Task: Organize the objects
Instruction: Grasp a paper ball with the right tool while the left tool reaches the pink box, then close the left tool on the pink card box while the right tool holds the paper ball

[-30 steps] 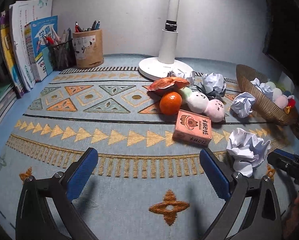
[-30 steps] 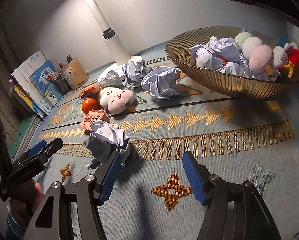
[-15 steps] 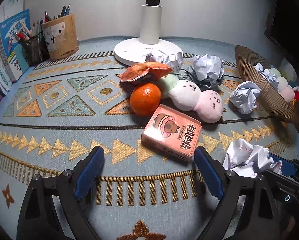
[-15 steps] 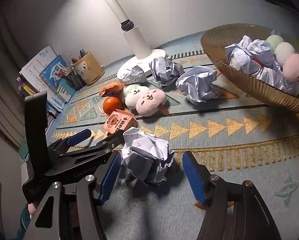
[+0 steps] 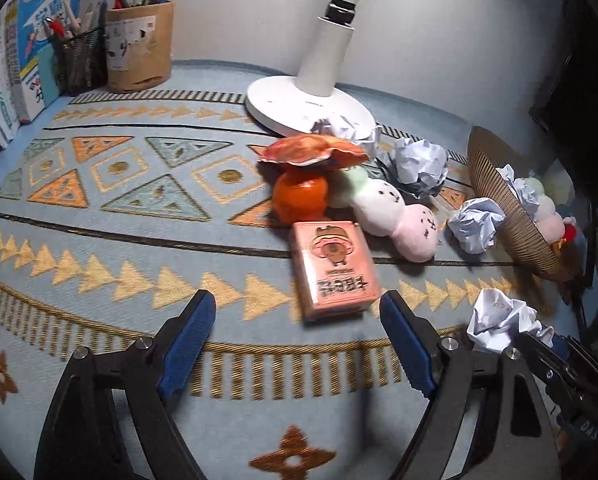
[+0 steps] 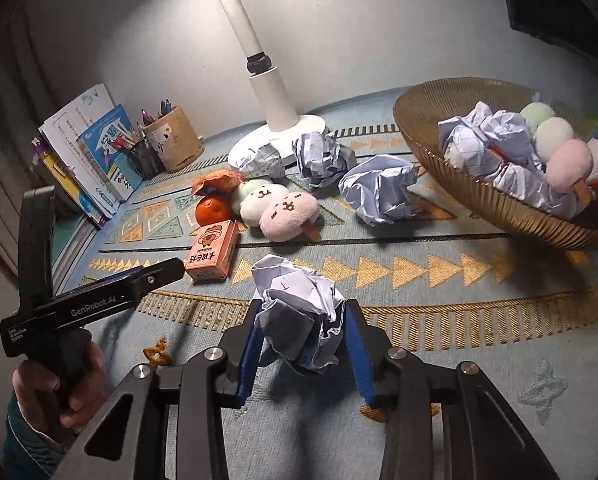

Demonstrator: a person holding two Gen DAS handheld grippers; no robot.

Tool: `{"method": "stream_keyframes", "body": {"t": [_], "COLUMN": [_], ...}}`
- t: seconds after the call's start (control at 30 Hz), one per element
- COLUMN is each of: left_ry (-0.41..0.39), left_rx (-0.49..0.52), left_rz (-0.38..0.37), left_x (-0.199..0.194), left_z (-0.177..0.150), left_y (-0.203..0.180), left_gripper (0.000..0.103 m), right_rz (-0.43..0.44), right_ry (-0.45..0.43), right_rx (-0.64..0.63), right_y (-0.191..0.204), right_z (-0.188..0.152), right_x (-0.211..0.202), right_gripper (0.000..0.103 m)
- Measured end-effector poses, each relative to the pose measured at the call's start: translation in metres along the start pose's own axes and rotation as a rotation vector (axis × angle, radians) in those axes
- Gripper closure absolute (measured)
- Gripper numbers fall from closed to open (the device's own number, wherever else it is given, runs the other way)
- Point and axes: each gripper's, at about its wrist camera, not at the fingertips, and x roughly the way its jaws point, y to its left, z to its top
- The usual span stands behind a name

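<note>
My right gripper (image 6: 301,338) is shut on a crumpled paper ball (image 6: 297,312), which also shows in the left wrist view (image 5: 501,320). My left gripper (image 5: 295,330) is open, its fingers just short of a pink box (image 5: 333,266) lying on the patterned mat; the box also shows in the right wrist view (image 6: 211,250). Behind the box lie an orange (image 5: 299,198), an orange plush (image 5: 313,152) and a three-ball plush skewer (image 5: 383,208). A gold ribbed bowl (image 6: 495,196) at the right holds paper balls and plush toys.
A white lamp base (image 5: 307,106) stands at the back. Loose paper balls (image 6: 379,194) lie between it and the bowl. Pen cups (image 5: 139,46) and books (image 5: 23,56) stand at the back left. The left gripper (image 6: 99,300) sits left of my right one.
My right gripper has closed on the near paper ball. My left gripper has moved forward toward the pink box and stays open.
</note>
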Motion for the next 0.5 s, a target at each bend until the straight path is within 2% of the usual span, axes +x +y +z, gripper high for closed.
{"method": "stream_keyframes", "body": {"t": [0.07,0.13,0.17,0.2,0.27,0.43,0.5], "left_ry": [-0.003,-0.008,-0.020,-0.024,-0.025,-0.049,-0.068], "left_rx": [0.023,0.044,0.053,0.064,0.069,0.096,0.126], "left_rz": [0.049,0.097,0.122,0.131,0.116,0.037,0.036], "left_x": [0.012,0.021,0.022,0.024,0.024,-0.002,-0.015], "left_z": [0.004,0.007,0.009,0.010,0.013,-0.004,-0.015], "left_y": [-0.016,-0.027,-0.030,-0.032,-0.031,-0.024,-0.023], "left_gripper": [0.021,0.027,0.038,0.054,0.064,0.065,0.065], "right_rz": [-0.032,-0.046,-0.040,-0.024,0.043,0.192,0.201], "right_ry": [-0.013,-0.015,-0.009,-0.002,0.023,0.096,0.113], "right_rx": [-0.006,-0.007,-0.001,0.011,0.053,0.167,0.168], "right_y": [-0.003,-0.007,-0.009,-0.011,-0.016,-0.025,-0.025], "right_z": [0.001,0.001,0.001,0.001,0.000,-0.009,-0.015], "right_x": [-0.007,-0.013,-0.014,-0.015,-0.012,0.000,-0.001], "right_gripper": [0.065,0.065,0.065,0.065,0.064,0.064,0.061]}}
